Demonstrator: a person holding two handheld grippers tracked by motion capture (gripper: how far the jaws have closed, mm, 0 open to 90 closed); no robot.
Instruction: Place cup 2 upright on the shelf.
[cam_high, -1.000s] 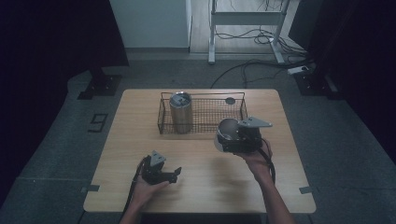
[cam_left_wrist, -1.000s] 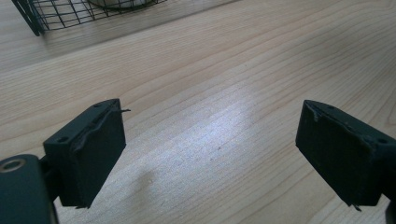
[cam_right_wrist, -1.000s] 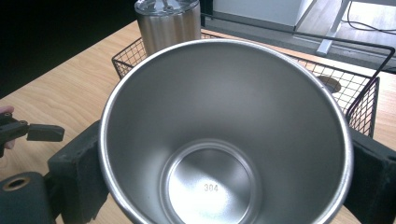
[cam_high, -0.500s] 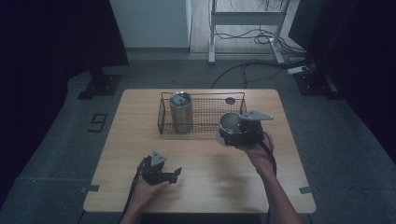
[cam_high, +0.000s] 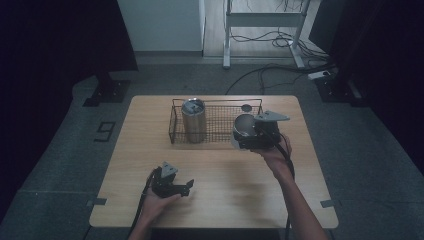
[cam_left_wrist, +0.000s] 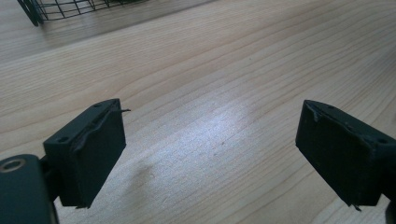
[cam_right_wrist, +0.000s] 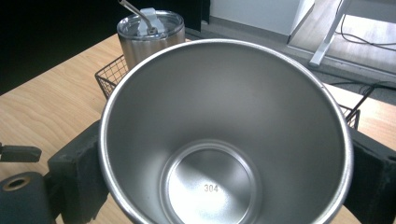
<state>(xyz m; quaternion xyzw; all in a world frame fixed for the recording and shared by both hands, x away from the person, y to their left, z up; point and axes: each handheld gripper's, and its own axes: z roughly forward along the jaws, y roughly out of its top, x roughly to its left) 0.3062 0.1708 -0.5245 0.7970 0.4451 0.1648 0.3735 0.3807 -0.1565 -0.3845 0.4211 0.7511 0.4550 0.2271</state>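
An open, empty steel cup (cam_high: 243, 124) is held above the table at the right front edge of a wire basket (cam_high: 220, 131), with my right gripper (cam_high: 256, 135) shut on it. In the right gripper view the cup (cam_right_wrist: 224, 135) sits between the two black jaws, "304" stamped in its bottom. A lidded steel tumbler (cam_high: 193, 120) with a straw stands upright in the basket's left end, and the tumbler (cam_right_wrist: 149, 32) rises beyond the cup's rim. My left gripper (cam_high: 172, 186) rests low at the table's front left, open, and in its own view the left gripper (cam_left_wrist: 210, 154) has bare wood between its jaws.
A small dark round disc (cam_high: 246, 107) lies at the basket's back right corner. The wooden table (cam_high: 225, 175) is bare between the two grippers. A corner of the basket (cam_left_wrist: 60, 9) shows far off in the left gripper view. Cables and a metal stand lie on the floor behind.
My right gripper has carried the cup a little farther from the person, up to the basket's right end. The left gripper has not moved.
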